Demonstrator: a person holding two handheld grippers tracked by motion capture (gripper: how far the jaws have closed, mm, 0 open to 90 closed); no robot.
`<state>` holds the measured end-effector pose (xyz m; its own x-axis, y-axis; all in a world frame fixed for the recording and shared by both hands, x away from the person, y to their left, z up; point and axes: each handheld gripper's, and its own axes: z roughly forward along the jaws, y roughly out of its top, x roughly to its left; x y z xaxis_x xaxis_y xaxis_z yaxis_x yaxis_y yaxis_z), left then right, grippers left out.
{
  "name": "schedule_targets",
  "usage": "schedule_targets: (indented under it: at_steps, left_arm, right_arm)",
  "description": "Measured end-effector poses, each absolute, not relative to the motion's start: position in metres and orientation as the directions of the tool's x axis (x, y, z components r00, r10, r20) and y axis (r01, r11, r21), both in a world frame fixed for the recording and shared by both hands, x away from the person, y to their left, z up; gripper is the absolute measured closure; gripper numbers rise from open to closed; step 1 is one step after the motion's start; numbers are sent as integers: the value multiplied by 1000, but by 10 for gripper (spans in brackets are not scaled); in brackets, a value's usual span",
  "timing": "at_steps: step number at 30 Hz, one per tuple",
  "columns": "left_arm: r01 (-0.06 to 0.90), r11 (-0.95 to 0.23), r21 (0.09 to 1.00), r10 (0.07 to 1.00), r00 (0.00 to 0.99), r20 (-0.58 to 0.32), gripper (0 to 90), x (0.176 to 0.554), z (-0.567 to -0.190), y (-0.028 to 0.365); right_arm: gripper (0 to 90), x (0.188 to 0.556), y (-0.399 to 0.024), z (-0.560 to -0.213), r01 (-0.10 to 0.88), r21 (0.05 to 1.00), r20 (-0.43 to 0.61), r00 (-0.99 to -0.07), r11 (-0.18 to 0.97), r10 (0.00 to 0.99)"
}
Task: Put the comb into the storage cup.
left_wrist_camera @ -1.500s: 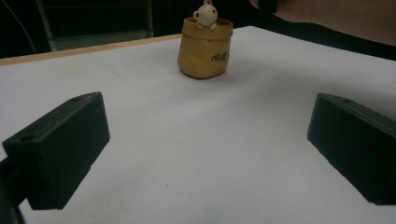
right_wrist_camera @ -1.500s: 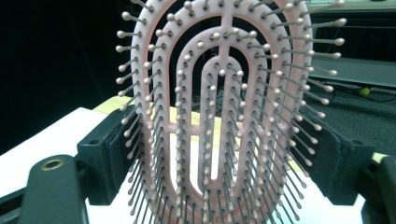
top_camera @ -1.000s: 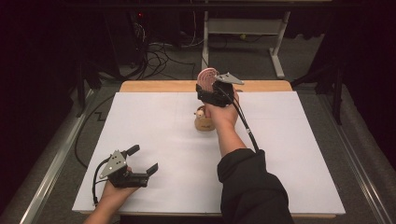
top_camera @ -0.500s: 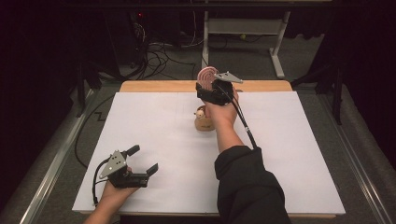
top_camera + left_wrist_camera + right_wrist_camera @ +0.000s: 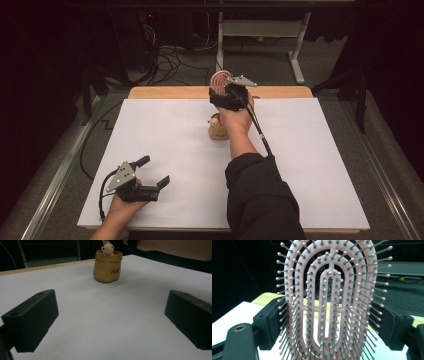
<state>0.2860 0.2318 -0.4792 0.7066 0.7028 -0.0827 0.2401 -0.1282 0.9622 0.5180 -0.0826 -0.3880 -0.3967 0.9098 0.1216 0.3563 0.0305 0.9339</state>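
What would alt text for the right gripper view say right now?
A pink vented hairbrush stands upright between the two black jaws of the right gripper, bristles toward the camera, its sides pressed by the pads. Behind it lie the white table cover, a wooden table edge and a dark room.

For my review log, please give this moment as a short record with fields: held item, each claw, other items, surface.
held item: pink vented plastic hairbrush with ball-tipped bristles, upright
right claw: shut on the hairbrush, raised over the table's far edge
left claw: open, nothing between its jaws, low at the near left
other item: small yellow pot with a cream animal figure
surface: white sheet on wooden table
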Motion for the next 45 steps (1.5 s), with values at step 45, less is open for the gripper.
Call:
schedule_targets:
  at_steps: [45]
  left_arm:
    - [241,-141,960,701,709,-75,0,286,-480,231]
  right_arm:
    - [194,527,-78,-400,363,932,132,-392,21,910]
